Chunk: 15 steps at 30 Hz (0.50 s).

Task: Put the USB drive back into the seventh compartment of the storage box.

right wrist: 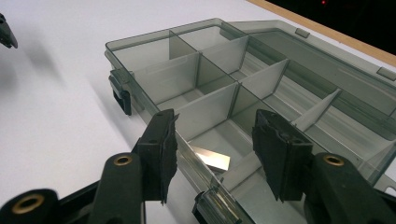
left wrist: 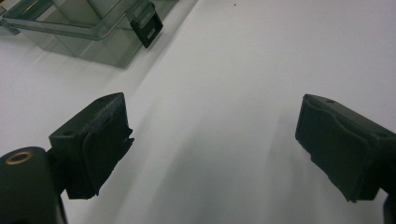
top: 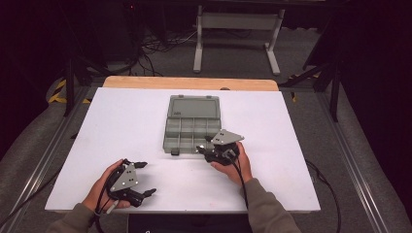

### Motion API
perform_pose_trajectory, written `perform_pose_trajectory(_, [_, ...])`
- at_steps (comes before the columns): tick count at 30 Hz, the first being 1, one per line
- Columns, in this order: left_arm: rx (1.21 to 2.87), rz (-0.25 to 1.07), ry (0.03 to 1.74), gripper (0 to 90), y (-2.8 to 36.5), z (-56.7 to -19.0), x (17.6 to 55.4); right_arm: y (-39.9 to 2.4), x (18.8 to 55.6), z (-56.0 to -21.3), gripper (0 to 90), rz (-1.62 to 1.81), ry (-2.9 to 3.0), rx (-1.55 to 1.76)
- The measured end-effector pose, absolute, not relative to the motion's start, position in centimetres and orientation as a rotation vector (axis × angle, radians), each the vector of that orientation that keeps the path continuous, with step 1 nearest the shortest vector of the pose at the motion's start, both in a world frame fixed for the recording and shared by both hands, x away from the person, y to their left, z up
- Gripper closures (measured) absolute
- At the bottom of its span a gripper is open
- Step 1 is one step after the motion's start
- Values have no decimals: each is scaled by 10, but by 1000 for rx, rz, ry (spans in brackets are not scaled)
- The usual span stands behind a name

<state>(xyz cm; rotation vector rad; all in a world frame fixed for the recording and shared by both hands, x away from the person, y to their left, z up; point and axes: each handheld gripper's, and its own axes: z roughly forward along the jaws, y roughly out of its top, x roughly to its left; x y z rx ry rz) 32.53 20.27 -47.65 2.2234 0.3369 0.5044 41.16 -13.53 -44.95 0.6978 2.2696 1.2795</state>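
Box: smoky translucent plastic organiser [top: 191, 125], lid open and laid flat, mid-table on white sheet [top: 121, 126].
Part: thin shiny metal plate [right wrist: 211, 158] lying in near compartment – placed, I judge.
Right gripper [right wrist: 212, 149]: released, jaws straddling front wall, nothing pinched (plate lies below).
Left gripper [left wrist: 212, 140]: released, empty – resting off to the side.
Left to do: probably shutting lid, black latches [right wrist: 122, 98].

Organizer box [right wrist: 243, 88], frame centre: smoke-grey translucent plastic, smooth, glossy. Flat piece [right wrist: 212, 159] in its lower compartment: bright, reflective, metal-like. Fingers [right wrist: 161, 149]: matt black, rough-edged pads. Counter [top: 121, 126]: matt white sheet; bare wood edge [top: 189, 83] at top.
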Motion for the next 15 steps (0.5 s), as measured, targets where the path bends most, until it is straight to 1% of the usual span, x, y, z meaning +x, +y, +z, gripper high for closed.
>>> perform_pose_trajectory(10, [2203, 521, 339, 109, 205, -474, 324, -141, 396, -439, 500, 1284, 2240, 628])
perform_pose_trajectory(15, [2164, 542, 358, 120, 207, -471, 323, -151, 386, -434, 506, 1300, 2234, 608])
